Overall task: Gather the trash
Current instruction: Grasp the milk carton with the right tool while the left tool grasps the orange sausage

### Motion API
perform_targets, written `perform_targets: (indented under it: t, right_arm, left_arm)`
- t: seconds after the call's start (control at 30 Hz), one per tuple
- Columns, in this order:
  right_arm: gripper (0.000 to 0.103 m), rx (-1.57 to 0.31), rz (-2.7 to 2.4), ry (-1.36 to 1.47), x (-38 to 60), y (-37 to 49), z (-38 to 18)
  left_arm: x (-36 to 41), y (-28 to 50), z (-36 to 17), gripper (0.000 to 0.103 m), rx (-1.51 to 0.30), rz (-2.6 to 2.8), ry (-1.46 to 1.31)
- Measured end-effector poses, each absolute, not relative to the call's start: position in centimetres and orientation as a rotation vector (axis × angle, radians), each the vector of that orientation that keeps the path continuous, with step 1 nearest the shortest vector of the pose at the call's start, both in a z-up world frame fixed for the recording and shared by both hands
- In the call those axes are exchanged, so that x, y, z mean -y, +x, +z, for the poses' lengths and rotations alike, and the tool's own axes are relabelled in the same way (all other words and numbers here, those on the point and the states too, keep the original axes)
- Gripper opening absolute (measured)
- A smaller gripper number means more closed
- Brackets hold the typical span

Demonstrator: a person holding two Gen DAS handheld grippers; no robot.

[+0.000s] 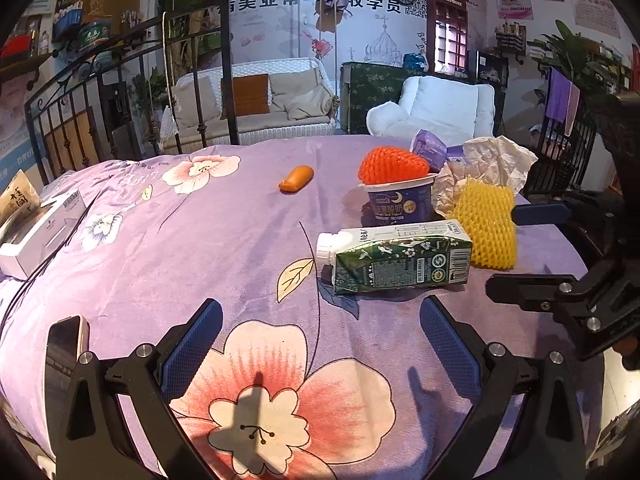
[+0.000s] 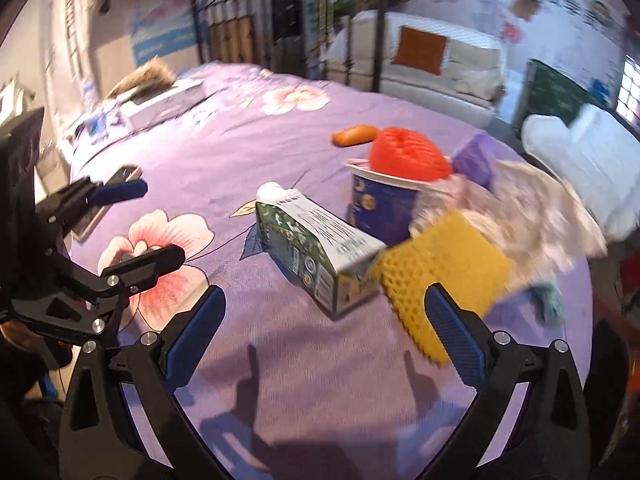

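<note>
A green and white milk carton (image 1: pixel 396 260) lies on its side on the purple flowered bedspread (image 1: pixel 224 248). Behind it stand a dark blue yogurt cup (image 1: pixel 402 202) with a red foam net (image 1: pixel 394 165) in it, a yellow foam net (image 1: pixel 490 226), crumpled white paper (image 1: pixel 494 160) and a purple wrapper (image 1: pixel 430 148). An orange sausage-shaped piece (image 1: pixel 296 178) lies farther back. My left gripper (image 1: pixel 320 334) is open and empty, short of the carton. My right gripper (image 2: pixel 324 326) is open and empty just before the carton (image 2: pixel 316 250) and the yellow net (image 2: pixel 440 276); this view is blurred.
A phone (image 1: pixel 66 344) lies at the bed's left edge. A white box (image 1: pixel 40 232) and a snack bag (image 1: pixel 18 198) sit at the far left. A black metal bed frame (image 1: pixel 132 80) stands behind. A sofa (image 1: pixel 256 100) and a white armchair (image 1: pixel 440 108) are beyond the bed.
</note>
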State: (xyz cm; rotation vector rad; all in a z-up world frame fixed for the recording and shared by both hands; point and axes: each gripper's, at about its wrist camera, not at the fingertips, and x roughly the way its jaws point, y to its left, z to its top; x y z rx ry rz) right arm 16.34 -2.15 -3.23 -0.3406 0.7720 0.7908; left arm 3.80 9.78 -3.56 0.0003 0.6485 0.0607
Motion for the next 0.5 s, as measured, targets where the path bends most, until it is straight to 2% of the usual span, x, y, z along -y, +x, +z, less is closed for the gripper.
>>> perform_targets:
  t: [0.17, 0.27, 0.5]
  right_arm:
    - [0.097, -0.869, 0.883, -0.451, -1.9, 20.6, -3.6]
    - [0.093, -0.925, 0.920, -0.516, -3.5, 22.0, -4.2]
    - [0.073, -1.053, 0.972, -0.694, -6.9, 23.3, -7.4]
  left_arm:
    - [-10.5, 4.3, -3.6, 0.098, -0.657, 0.052, 0.018]
    - [-11.1, 4.6, -3.7, 0.098, -0.663, 0.049, 0.009]
    - [-12.7, 6.1, -3.8, 0.098, -0.703, 0.034, -0.002]
